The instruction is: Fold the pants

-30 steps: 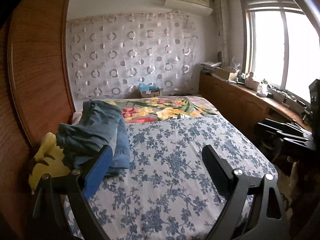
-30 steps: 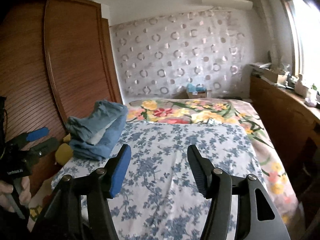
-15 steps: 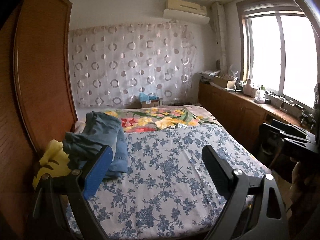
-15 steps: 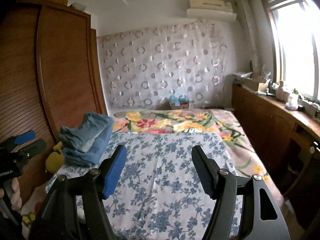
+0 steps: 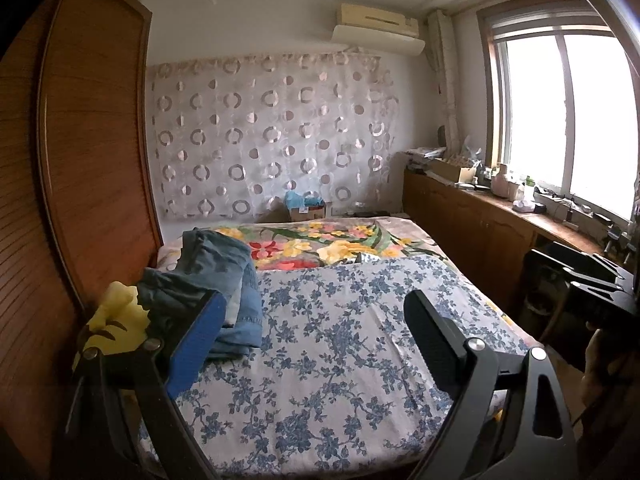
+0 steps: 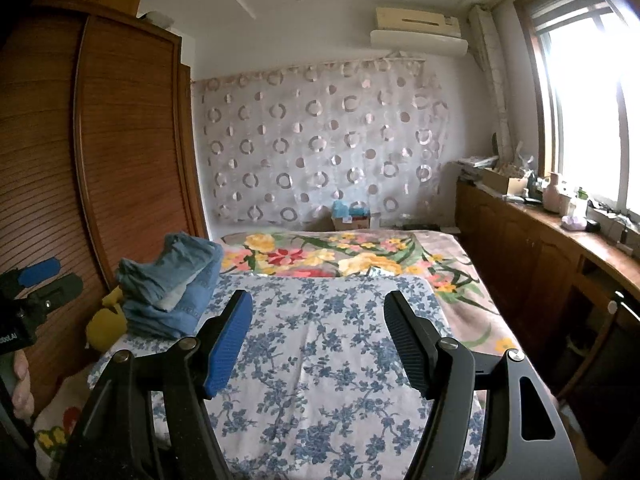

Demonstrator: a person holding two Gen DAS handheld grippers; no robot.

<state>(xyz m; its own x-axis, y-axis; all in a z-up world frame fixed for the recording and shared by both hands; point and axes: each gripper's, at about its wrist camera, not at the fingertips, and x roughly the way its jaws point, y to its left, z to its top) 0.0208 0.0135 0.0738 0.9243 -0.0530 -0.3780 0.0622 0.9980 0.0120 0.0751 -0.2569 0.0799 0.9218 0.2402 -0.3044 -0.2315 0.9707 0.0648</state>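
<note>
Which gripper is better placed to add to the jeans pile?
Left gripper, as a judgement: the jeans pile sits just behind its blue finger; the right gripper faces bare sheet. Both are open and empty.

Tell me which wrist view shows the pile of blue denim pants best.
Right wrist: the pile of blue denim pants sits unobstructed. In the left wrist view, that gripper's blue-padded finger covers the pile's lower edge.

Daylight is pouring through the window (image 5: 568,120), blowing out its panes with glare. The wardrobe (image 6: 120,160) side is sitting dim, and fisheye distortion is bending both views' dark edges.
</note>
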